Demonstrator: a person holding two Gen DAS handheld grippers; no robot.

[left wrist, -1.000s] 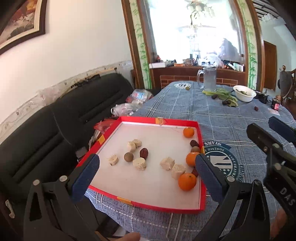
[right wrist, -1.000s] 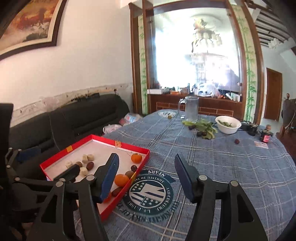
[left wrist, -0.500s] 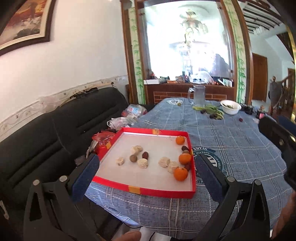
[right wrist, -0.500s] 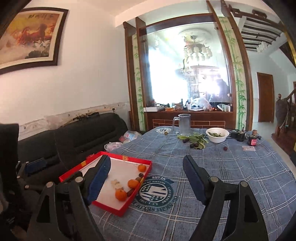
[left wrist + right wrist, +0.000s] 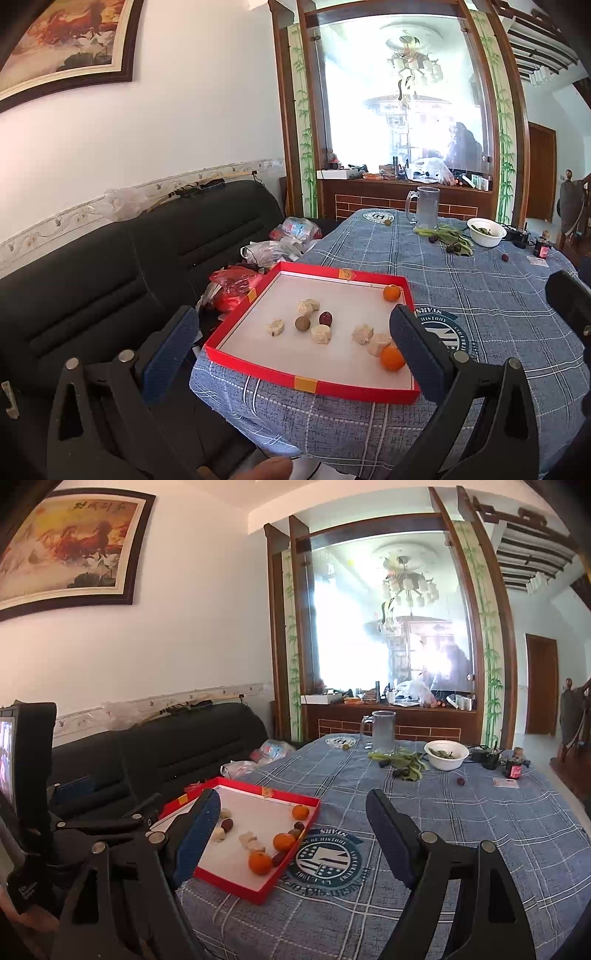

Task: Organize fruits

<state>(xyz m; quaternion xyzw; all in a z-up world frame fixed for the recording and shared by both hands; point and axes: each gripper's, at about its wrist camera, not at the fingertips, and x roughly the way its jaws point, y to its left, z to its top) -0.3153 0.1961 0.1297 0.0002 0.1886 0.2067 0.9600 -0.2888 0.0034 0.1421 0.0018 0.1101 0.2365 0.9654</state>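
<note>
Fruit sits loose in the red tray (image 5: 255,365) at the near left corner of the table (image 5: 498,295): three oranges along the tray's right edge, the nearest orange (image 5: 392,358) close to the near right corner, another orange (image 5: 391,293) at the far right corner, with pale chunks (image 5: 320,334), a brown round fruit (image 5: 302,324) and a dark red fruit (image 5: 325,318) toward the middle.

I judge the oranges light, firm and apt to roll, so I would close across the widest part from above. The pale chunks look soft and crumbly and want a gentle squeeze on their flat sides. The small dark fruits look smooth and slippery.

My left gripper (image 5: 291,349) is spread wide and holds nothing, hanging off the table's near edge. My right gripper (image 5: 293,834) is likewise spread and empty, above the near part of the table beside the tray.

Compared with a second ago, both grippers have pulled back and risen: the tray now looks smaller and farther, and more of the wall and room shows. The fruit lies where it did.
</note>
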